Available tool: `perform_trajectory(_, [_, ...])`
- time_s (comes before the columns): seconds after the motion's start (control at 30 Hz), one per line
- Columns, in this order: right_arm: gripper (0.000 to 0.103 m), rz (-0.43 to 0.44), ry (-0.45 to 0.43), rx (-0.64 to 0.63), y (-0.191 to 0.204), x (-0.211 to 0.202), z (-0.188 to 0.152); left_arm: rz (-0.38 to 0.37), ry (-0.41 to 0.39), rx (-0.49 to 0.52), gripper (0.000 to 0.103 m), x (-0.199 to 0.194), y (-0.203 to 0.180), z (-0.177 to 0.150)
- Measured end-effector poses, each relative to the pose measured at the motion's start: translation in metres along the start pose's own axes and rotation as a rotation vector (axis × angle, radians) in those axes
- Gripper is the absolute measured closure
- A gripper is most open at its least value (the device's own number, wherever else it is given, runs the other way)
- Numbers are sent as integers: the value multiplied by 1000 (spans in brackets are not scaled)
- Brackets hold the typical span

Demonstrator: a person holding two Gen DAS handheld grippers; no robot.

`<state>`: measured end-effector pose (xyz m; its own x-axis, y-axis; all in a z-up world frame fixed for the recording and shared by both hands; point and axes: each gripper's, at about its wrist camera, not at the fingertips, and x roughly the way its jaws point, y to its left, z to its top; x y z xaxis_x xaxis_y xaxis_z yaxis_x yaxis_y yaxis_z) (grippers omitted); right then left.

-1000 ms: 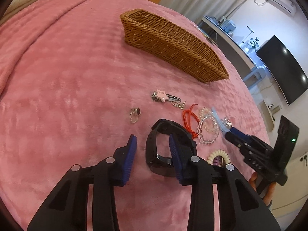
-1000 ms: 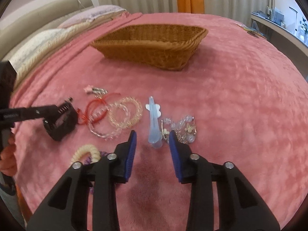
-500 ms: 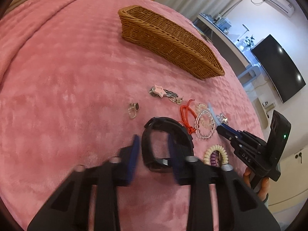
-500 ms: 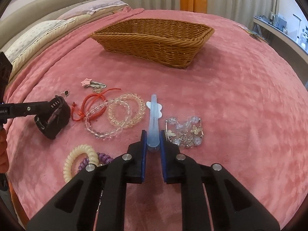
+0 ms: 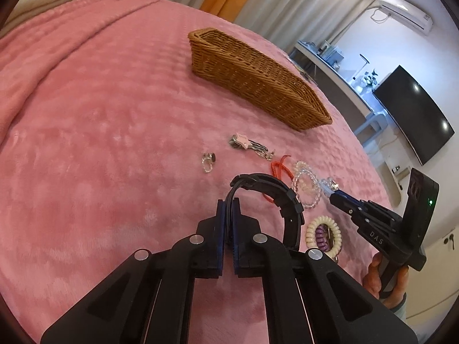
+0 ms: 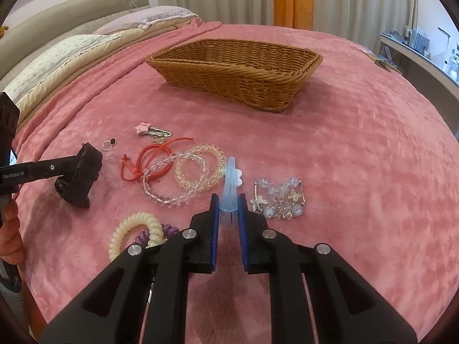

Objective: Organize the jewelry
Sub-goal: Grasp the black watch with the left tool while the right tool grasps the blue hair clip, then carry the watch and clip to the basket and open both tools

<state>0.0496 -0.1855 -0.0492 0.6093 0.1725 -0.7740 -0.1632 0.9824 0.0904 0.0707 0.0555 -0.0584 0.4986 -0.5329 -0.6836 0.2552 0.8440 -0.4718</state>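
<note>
On the bed (image 6: 358, 149), the left gripper (image 5: 228, 209) is pinching the floppy black watch (image 5: 269, 192) by its strap; the right gripper (image 6: 228, 205) is clamping the light, stiff, slippery clip (image 6: 230, 183) near its wider end.

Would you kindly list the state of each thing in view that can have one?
Left gripper: shut on the black watch strap; just closed.
Right gripper: shut on the blue hair clip.
Basket: upright, nothing seen inside.
Red cord bracelet: loose on the blanket.
Bead bracelets: lying flat, overlapping.
</note>
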Motion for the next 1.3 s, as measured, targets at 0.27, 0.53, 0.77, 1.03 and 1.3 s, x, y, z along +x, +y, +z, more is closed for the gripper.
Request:
perform_trajectory(0.27, [92, 11, -13, 12, -1, -4, -2, -5, -42, 3, 101, -12, -3, -3])
perform_trajectory(0.53, [92, 12, 20, 21, -3, 2, -3, 0, -51, -3, 101, -16, -3, -5])
perform_trajectory(0.77, [91, 39, 115, 46, -9, 21, 5, 8, -27, 11, 101, -9, -3, -4])
perform_trajectory(1.03, [88, 17, 134, 56, -6, 30, 13, 20, 2, 24, 99, -1, -4, -2])
perform_trajectory(1.3, [88, 14, 120, 59, -8, 30, 13, 71, 88, 54, 94, 14, -8, 8])
